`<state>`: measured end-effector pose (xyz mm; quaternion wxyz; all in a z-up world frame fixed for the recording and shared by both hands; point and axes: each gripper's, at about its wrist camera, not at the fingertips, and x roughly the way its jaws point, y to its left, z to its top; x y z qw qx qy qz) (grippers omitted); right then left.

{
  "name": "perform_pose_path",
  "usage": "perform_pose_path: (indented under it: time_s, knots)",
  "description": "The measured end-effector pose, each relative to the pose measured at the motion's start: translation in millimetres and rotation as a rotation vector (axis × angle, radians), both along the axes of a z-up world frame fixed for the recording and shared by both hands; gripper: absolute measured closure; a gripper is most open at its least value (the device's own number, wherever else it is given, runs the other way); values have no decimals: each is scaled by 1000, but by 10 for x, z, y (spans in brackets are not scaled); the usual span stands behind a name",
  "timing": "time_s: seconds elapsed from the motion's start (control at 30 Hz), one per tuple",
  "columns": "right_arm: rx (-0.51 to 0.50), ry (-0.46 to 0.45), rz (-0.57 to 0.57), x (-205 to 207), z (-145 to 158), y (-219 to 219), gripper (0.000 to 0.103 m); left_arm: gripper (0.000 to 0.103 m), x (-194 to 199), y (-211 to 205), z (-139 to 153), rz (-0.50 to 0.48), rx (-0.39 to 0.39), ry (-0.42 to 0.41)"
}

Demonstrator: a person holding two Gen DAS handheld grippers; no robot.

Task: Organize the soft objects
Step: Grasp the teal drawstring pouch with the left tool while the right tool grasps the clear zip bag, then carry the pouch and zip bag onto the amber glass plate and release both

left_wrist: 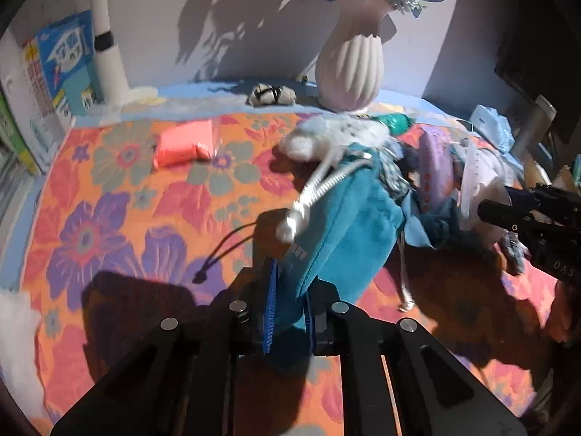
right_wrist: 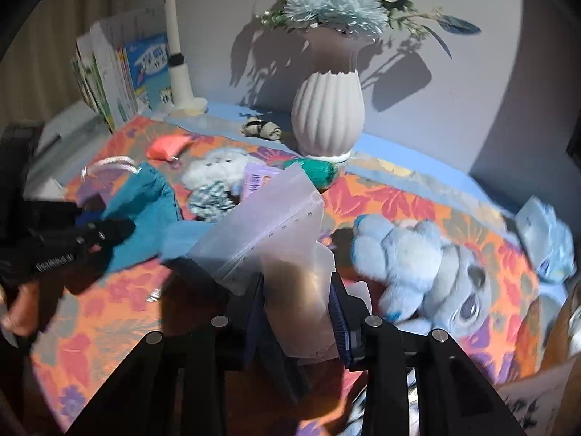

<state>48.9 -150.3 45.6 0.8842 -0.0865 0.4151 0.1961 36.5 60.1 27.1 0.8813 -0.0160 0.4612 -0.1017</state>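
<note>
My left gripper (left_wrist: 290,309) is shut on a teal drawstring pouch (left_wrist: 348,225) with white cords, held above the floral tablecloth; it also shows in the right wrist view (right_wrist: 145,210). My right gripper (right_wrist: 296,305) is shut on a translucent plastic zip bag (right_wrist: 276,232), lifted over the table. A white fluffy plush (right_wrist: 218,167) and a checked fabric piece (right_wrist: 212,198) lie behind the bag. A blue plush toy (right_wrist: 425,272) lies to the right. A pink soft block (left_wrist: 183,145) lies at the far left.
A white ribbed vase (right_wrist: 326,112) with flowers stands at the back. Books (left_wrist: 61,69) and a white lamp base (left_wrist: 109,61) stand at the back left. A green ball (right_wrist: 319,170) sits by the vase. A small striped bundle (left_wrist: 270,95) lies near the wall.
</note>
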Motion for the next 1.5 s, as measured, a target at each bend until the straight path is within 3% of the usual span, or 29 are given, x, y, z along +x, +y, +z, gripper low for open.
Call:
perform_pose_path:
  time_s: [0.13,0.23,0.3,0.33,0.4,0.47,0.5,0.6,0.73,0.77,0.8,0.87,0.93,1.03,1.07,1.13,1.17,1.27,1.5]
  knots:
    - [102,119,-45,-171,77,-87,70,93,-139,24,24,-16,-45,66]
    - [182,209,-63,-337,96,-151,70,86,-218,-67,54,-47,13,27]
    - [208,237,-89,-445,63,-176,70,58,-220,-186,12,-69,86,18]
    - [191,240,-98,-475,29,-162,69,51,-236,-250,-4,-93,97,2]
    - [125,239,-118,-526,-74,-125,68,20,-272,-300,-22,-135,94,-22]
    - [119,219,-116,-577,-120,-108,67,17,-300,-363,-64,-168,118,-33]
    - [120,210,-113,-593,-109,-108,64,17,-299,-384,-79,-174,138,-34]
    - [129,205,-106,-610,-131,-106,25,17,-297,-450,-158,-195,204,-30]
    - [102,170,-72,-692,-201,-51,22,18,-287,-415,-166,-198,186,-42]
    - [76,152,-66,-709,-210,-26,22,22,-278,-404,-167,-198,181,-44]
    - [46,134,-61,-722,-223,10,22,34,-277,-397,-163,-206,172,-49]
    - [9,113,-54,-706,-255,45,21,48,-287,-395,-148,-217,163,-64]
    - [-19,103,-66,-683,-295,65,21,52,-300,-414,-150,-220,168,-73]
    - [-18,94,-94,-665,-342,37,23,71,-327,-433,-133,-210,178,-98]
    - [-6,91,-105,-667,-352,13,25,75,-315,-419,-133,-206,175,-96]
    - [1,89,-131,-665,-363,-29,48,84,-292,-390,-121,-184,163,-94]
    - [-1,91,-145,-659,-367,-52,53,88,-284,-373,-100,-169,147,-93]
    - [36,85,-162,-678,-341,-131,60,92,-303,-339,-26,-145,92,-101]
    - [58,51,-194,-872,-156,-223,61,92,-512,-494,127,-152,-4,-97]
